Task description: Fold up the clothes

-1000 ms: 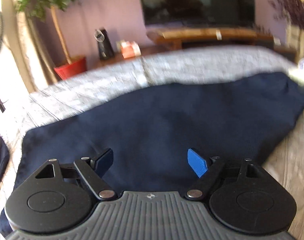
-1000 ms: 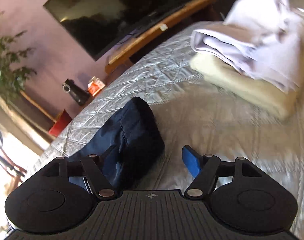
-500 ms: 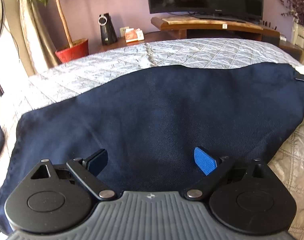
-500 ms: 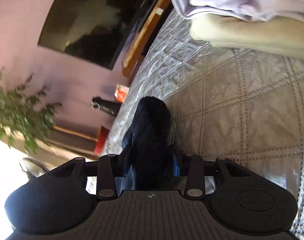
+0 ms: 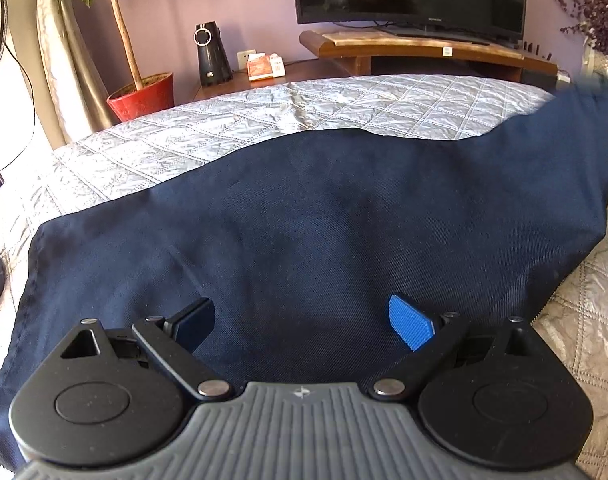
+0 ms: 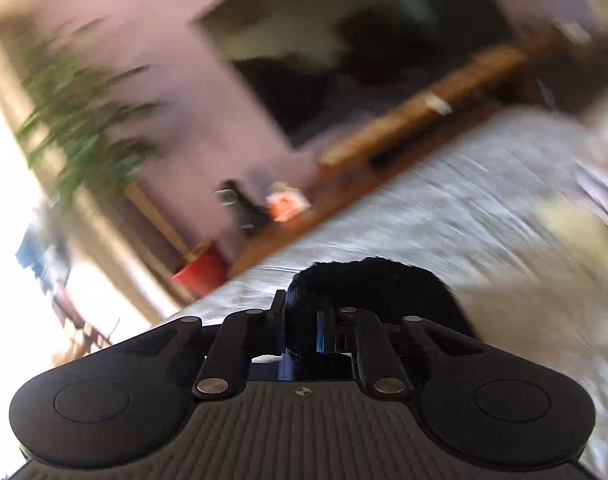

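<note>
On the quilted bed (image 5: 231, 128) lies the dark blue garment (image 5: 324, 220), spread flat under my left tongs (image 5: 304, 322), whose jaws stand wide with nothing between them, hovering over the near edge. My right tongs (image 6: 304, 330) have just been closing and now pinch a bunched end of the same cloth (image 6: 368, 280); in the left view that end rises at the far right. I judge the step to be the first fold: carrying the gripped end across toward the other side. Next I need the left tongs to pin or take the near hem so the cloth does not drag. A second ago the right jaws were open beside the end, which lay on the bed.
</note>
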Tool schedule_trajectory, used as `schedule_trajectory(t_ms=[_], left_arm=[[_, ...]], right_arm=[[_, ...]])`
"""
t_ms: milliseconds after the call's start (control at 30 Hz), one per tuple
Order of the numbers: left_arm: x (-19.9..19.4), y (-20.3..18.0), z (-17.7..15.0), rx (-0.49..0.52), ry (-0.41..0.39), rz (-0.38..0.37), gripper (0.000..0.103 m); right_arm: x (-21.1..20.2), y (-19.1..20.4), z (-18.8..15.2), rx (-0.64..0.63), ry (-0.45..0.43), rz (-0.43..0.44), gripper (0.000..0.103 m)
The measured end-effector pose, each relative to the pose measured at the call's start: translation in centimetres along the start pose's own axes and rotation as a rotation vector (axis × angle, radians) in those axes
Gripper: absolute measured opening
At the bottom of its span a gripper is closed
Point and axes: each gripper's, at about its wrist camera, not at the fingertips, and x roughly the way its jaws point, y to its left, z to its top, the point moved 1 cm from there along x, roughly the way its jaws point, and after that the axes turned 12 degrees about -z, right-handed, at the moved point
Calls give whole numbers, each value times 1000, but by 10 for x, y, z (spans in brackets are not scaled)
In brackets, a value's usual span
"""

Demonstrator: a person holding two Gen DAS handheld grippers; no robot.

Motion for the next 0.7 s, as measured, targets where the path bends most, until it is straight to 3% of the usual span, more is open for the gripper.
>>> schedule_trajectory(t_ms=[33,133,167,233,333,367,433,533,633,700], left_arm=[[-1,2,0,-13,-2,-5,86],[-4,12,0,-38,-12,26,85],[-3,16,-1,-49,-3,26,85],[-3,21,-2,-63,12,23,84],[-5,23,-2,-61,14,16,84],[-6,22,-2,-64,13,9,84],[-4,18,-1,-58,11,-7,84],[-4,10,-2,-24,-6,-29,84],[-4,4,-4,17,-15,-29,84],[-1,1,-4,26,-2,-27,84]], right_arm=[[1,17,-4,-63,11,18,16],[4,61,-18,-240,46,38,16],[6,60,-22,-228,53,27,16],[8,41,-19,-145,40,-16,16],[11,9,-11,-135,32,-104,18],[20,-2,-9,-146,84,-116,20],[30,-15,-8,-249,125,-218,23],[38,-28,-12,-333,178,-248,26],[30,-26,-15,-414,156,-256,39],[26,-36,-16,-363,125,-281,74]])
